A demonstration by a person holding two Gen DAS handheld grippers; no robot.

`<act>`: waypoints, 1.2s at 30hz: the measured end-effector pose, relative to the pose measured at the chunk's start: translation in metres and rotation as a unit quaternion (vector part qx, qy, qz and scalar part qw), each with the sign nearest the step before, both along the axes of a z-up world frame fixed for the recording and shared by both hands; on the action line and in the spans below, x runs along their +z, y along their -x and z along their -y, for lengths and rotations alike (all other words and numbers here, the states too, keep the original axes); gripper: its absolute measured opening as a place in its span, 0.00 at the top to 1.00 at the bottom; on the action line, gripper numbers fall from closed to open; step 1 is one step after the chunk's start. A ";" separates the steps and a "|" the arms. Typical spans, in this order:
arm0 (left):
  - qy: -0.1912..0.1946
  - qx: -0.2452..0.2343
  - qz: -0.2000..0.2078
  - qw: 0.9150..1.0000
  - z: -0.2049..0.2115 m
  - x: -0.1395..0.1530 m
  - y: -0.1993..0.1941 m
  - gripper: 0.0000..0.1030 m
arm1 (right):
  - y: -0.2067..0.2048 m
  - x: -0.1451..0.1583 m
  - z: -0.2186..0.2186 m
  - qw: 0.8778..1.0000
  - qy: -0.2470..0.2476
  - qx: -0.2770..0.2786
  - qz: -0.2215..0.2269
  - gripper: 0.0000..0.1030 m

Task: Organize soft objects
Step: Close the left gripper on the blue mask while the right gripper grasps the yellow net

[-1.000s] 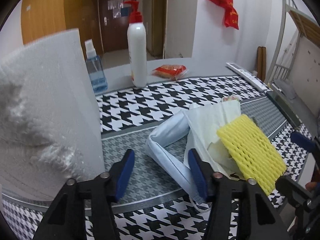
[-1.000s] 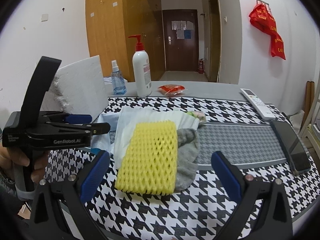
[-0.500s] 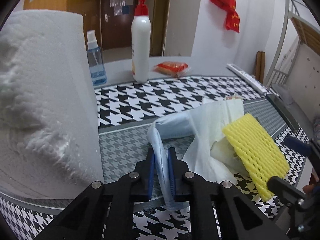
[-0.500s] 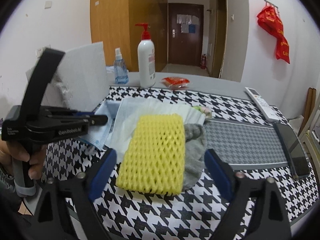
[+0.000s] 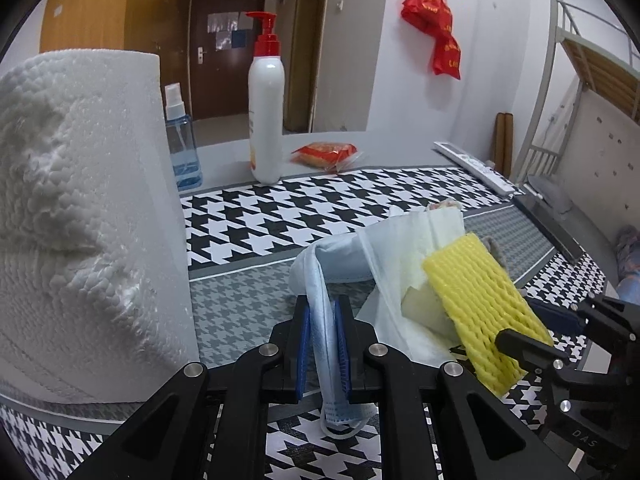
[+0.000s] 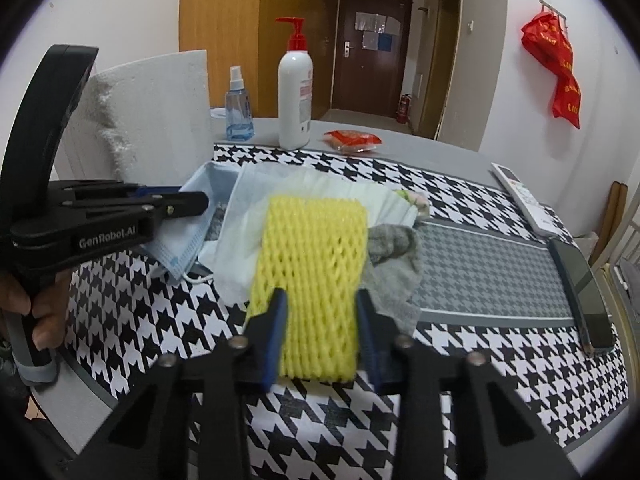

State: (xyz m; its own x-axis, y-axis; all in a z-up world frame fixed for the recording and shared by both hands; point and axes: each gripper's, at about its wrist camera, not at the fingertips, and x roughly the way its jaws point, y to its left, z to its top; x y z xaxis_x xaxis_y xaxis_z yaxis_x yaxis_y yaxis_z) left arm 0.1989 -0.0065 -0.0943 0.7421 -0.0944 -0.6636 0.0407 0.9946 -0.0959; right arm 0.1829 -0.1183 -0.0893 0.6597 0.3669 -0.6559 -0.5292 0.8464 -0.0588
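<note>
Both claws have closed: left (image 5: 323,344) pinching mask (image 5: 320,312), right (image 6: 320,332) squeezing foam net (image 6: 312,264).

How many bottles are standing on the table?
2: a white pump bottle with red top near the table's far edge, and a small blue spray bottle to its left in the picture.

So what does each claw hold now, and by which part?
Left claw: blue face mask, by its edge. Right claw: yellow foam net, by its near end.

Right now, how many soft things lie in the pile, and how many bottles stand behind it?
Face mask: 1
White tissue: 1
Yellow foam net: 1
Grey cloth: 1
Pump bottle: 1
Spray bottle: 1
Total: 6
</note>
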 end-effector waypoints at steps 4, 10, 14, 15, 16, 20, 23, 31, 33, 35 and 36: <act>0.007 0.004 0.003 1.000 -0.003 0.001 0.000 0.91 | 0.005 0.005 0.001 1.000 -0.007 0.002 0.012 0.85; 0.012 0.007 0.017 1.000 -0.005 0.005 0.003 0.91 | 0.008 0.013 0.007 1.000 -0.027 0.005 0.015 0.88; 0.019 0.011 0.027 0.999 -0.008 0.009 0.006 0.91 | 0.008 0.019 0.013 0.999 -0.039 -0.003 0.017 0.88; 0.020 0.011 0.029 0.999 -0.008 0.009 0.006 0.91 | 0.008 0.021 0.014 0.999 -0.039 -0.004 0.019 0.88; 0.021 0.012 0.031 0.999 -0.009 0.010 0.007 0.91 | 0.009 0.024 0.016 0.999 -0.042 -0.006 0.022 0.88; 0.026 0.007 0.044 0.999 -0.008 0.014 0.010 0.96 | 0.010 0.033 0.020 0.998 -0.053 -0.008 0.032 0.88; 0.030 0.012 0.063 0.998 -0.010 0.019 0.014 0.97 | 0.009 0.035 0.021 0.998 -0.060 -0.008 0.035 0.88; 0.030 0.014 0.107 0.994 -0.011 0.034 0.027 0.97 | 0.005 0.042 0.028 0.996 -0.081 -0.017 0.039 0.88; 0.025 0.014 0.124 0.992 -0.010 0.040 0.032 0.97 | 0.005 0.044 0.030 0.995 -0.088 -0.019 0.043 0.88; 0.018 0.015 0.136 0.990 -0.009 0.043 0.033 0.97 | 0.007 0.047 0.032 0.994 -0.094 -0.021 0.048 0.88; 0.016 0.015 0.138 0.990 -0.009 0.044 0.034 0.97 | 0.008 0.049 0.032 0.994 -0.097 -0.021 0.050 0.88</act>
